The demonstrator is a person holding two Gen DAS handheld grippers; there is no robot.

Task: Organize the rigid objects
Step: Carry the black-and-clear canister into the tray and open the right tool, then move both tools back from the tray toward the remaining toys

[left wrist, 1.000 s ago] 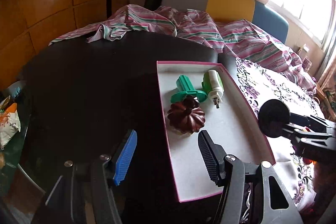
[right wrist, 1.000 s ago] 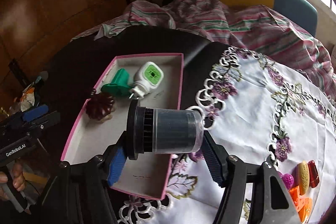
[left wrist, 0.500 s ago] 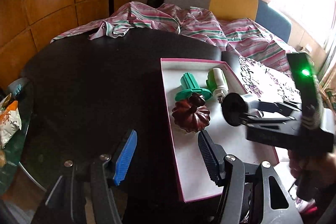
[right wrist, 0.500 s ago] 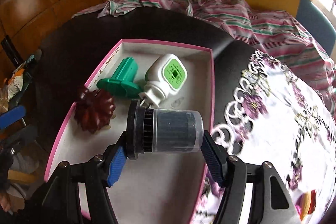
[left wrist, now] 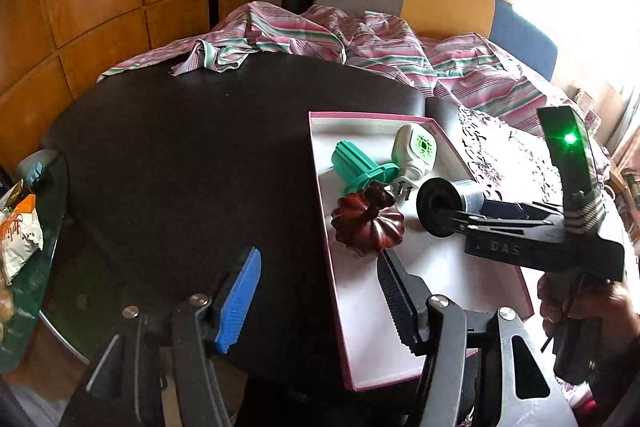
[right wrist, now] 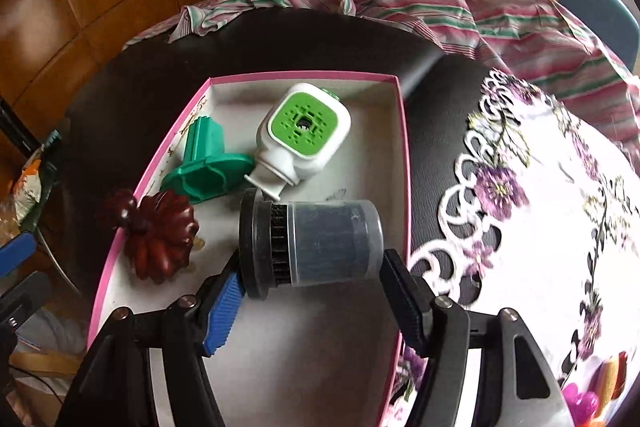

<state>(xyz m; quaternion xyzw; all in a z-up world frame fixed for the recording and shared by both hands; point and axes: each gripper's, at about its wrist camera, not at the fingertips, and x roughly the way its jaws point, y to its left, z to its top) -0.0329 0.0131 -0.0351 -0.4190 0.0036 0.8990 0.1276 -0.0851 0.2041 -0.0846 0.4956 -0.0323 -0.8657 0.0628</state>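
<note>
My right gripper (right wrist: 310, 293) is shut on a dark cylindrical container with a black lid (right wrist: 312, 245), held sideways over the pink-edged white tray (right wrist: 402, 155). In the tray lie a green plastic piece (right wrist: 204, 167), a white and green plug-in device (right wrist: 304, 135) and a dark red pumpkin-shaped ornament (right wrist: 158, 237). In the left wrist view the container (left wrist: 442, 207) hangs over the tray (left wrist: 360, 327), just right of the ornament (left wrist: 366, 225). My left gripper (left wrist: 316, 303) is open and empty at the tray's near left edge.
The tray sits on a black round table (left wrist: 180, 155). A striped cloth (left wrist: 320, 39) lies at the far side. A floral white cloth (right wrist: 540, 207) covers the right. Small colourful items (right wrist: 600, 387) lie at the right front. A snack bag (left wrist: 16, 231) sits left.
My right gripper has carried the container leftward from over the floral cloth to over the tray, close to the ornament and plug-in device. The left gripper has barely moved.
</note>
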